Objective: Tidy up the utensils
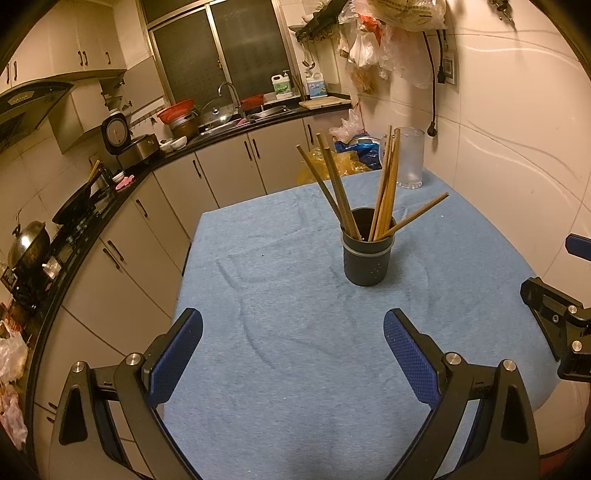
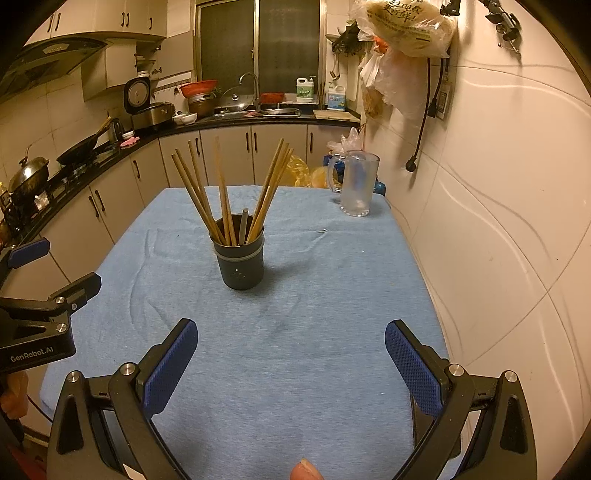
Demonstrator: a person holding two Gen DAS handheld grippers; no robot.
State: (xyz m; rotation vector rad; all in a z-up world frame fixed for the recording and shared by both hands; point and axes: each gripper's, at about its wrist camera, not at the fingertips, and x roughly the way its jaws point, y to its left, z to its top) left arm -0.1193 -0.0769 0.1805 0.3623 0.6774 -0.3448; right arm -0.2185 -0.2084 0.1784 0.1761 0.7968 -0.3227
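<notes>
A dark round holder [image 1: 366,254] stands upright on the blue cloth [image 1: 280,332] over the table. Several wooden chopsticks [image 1: 388,184] lean out of it. It also shows in the right wrist view [image 2: 241,262] with the chopsticks [image 2: 225,195] and a grey stick [image 2: 243,226] inside. My left gripper [image 1: 292,325] is open and empty, near side of the holder. My right gripper [image 2: 291,338] is open and empty, also short of the holder. Each gripper shows at the edge of the other's view.
A frosted glass mug [image 2: 357,184] stands at the far right corner of the table, next to the tiled wall [image 2: 498,221]. A kitchen counter [image 1: 110,206] with a wok and pots runs along the left. Plastic bags [image 2: 402,33] hang on the wall.
</notes>
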